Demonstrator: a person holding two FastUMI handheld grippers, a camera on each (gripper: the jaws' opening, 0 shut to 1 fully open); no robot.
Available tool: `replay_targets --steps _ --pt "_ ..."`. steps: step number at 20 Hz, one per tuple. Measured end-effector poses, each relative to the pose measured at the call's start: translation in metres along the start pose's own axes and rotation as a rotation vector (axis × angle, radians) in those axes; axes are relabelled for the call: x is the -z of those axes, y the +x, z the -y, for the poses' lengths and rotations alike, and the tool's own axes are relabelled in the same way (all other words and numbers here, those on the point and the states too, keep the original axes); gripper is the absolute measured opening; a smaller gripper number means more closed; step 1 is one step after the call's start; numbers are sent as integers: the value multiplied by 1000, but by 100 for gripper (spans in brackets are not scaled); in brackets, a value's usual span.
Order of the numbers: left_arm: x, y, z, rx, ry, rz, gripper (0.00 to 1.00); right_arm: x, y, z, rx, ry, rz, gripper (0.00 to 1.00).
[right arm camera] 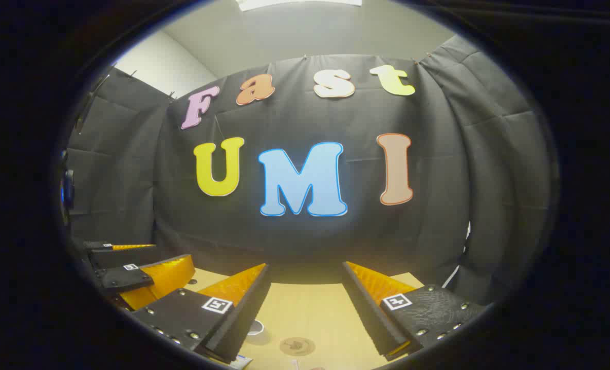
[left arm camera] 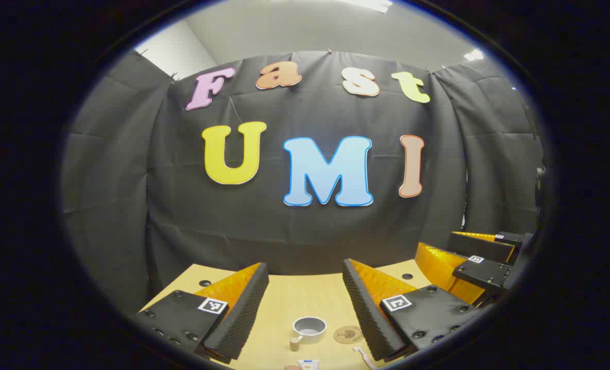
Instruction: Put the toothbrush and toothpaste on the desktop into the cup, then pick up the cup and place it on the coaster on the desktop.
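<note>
Wooden desktop (left arm camera: 294, 298) holds cup (left arm camera: 309, 328) beside coaster (left arm camera: 348, 334); both grippers (left arm camera: 305, 308) (right arm camera: 305, 308) gape wide, empty.

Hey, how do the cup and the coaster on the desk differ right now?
In the left gripper view, the cup is a raised, pale grey, hollow vessel with a handle, while the coaster is a flat brown disc with a dark mark on it. The cup sits left of the coaster, beside it, not on it. The cup's inside looks empty; nothing rests on the coaster. Both are round and sit on the wooden desk.
</note>
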State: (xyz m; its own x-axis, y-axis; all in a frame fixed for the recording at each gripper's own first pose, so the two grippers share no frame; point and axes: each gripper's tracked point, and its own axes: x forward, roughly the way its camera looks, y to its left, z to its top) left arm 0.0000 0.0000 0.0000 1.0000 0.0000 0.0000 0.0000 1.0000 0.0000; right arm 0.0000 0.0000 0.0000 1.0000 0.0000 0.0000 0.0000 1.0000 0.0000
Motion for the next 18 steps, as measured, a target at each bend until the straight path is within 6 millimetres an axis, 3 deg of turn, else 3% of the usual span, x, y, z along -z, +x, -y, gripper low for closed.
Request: replay_targets --steps 13,18 --pt "12 3 3 -1 -16 -55 94 13 6 6 1 9 -34 87" --pt "41 13 7 14 -44 -147 94 43 12 8 3 16 -136 90"
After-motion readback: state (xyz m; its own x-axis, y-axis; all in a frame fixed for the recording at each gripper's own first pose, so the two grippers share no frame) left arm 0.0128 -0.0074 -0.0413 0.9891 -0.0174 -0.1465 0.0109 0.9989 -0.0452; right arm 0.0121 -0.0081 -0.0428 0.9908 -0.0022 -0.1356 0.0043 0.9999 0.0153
